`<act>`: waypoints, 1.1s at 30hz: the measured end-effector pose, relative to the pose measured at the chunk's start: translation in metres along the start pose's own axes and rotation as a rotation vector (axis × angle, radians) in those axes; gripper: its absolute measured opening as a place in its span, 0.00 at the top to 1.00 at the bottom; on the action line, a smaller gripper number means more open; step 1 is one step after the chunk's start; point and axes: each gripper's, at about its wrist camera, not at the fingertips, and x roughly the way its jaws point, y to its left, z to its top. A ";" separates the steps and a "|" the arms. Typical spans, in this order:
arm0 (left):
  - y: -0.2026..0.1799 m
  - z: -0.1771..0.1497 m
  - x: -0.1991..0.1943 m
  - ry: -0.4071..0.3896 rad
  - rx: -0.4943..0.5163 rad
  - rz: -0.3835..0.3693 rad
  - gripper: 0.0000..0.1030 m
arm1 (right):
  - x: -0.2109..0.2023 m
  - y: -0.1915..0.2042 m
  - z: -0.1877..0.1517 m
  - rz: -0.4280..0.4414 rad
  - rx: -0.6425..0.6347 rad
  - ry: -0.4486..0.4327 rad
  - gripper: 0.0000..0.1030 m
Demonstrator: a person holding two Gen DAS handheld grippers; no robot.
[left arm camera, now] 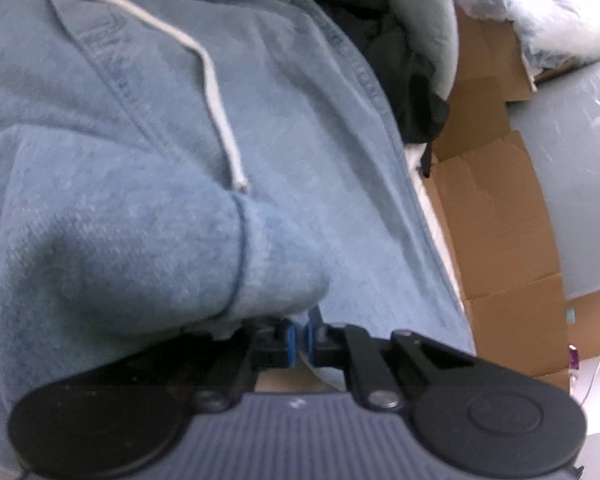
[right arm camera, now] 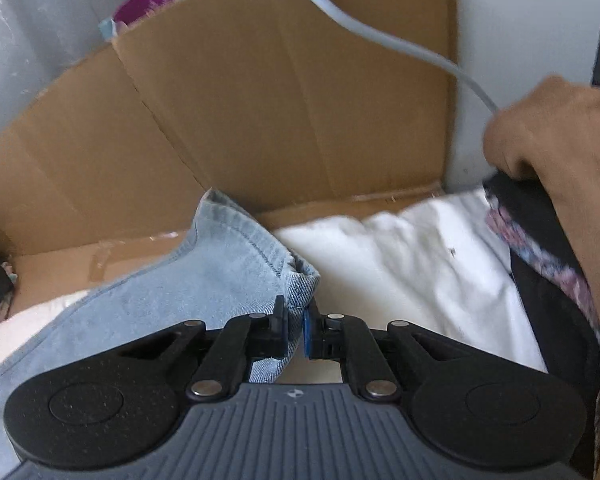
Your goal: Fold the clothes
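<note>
The left tool [left arm camera: 299, 340] pinches the cuff of a blue hoodie [left arm camera: 180, 160] filling its frame. Only the right view shows the right tool [right arm camera: 296, 336] clamping the hoodie's hem, with a hand [right arm camera: 556, 148] at right.

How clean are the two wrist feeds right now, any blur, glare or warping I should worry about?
Left wrist view: soft focus on the blue hoodie, sharper on the left gripper; window glare washes out the top right; fisheye bends the cardboard. Right wrist view: motion smear on the hand and white fabric; the right gripper and denim hem read clearly.
</note>
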 end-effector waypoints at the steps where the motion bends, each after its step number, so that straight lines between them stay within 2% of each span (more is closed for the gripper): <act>1: 0.000 -0.001 0.000 -0.002 0.000 0.001 0.95 | 0.001 -0.001 -0.003 -0.005 0.003 0.004 0.95; 8: -0.002 -0.004 -0.001 -0.004 0.021 0.016 0.96 | -0.009 -0.014 -0.012 -0.014 0.025 0.004 0.95; 13: 0.001 -0.002 -0.008 -0.001 0.024 0.017 0.96 | -0.034 -0.008 -0.023 -0.056 0.017 -0.034 0.95; 25: 0.008 -0.011 0.013 0.010 0.059 0.098 0.96 | 0.014 -0.036 -0.046 -0.075 0.054 0.062 0.94; 30: 0.004 -0.008 0.000 0.002 0.059 0.077 0.96 | -0.002 -0.037 -0.039 -0.053 0.050 0.046 0.94; 33: 0.004 -0.011 -0.004 -0.003 0.072 0.092 0.96 | -0.007 -0.041 -0.047 -0.064 0.054 0.056 0.94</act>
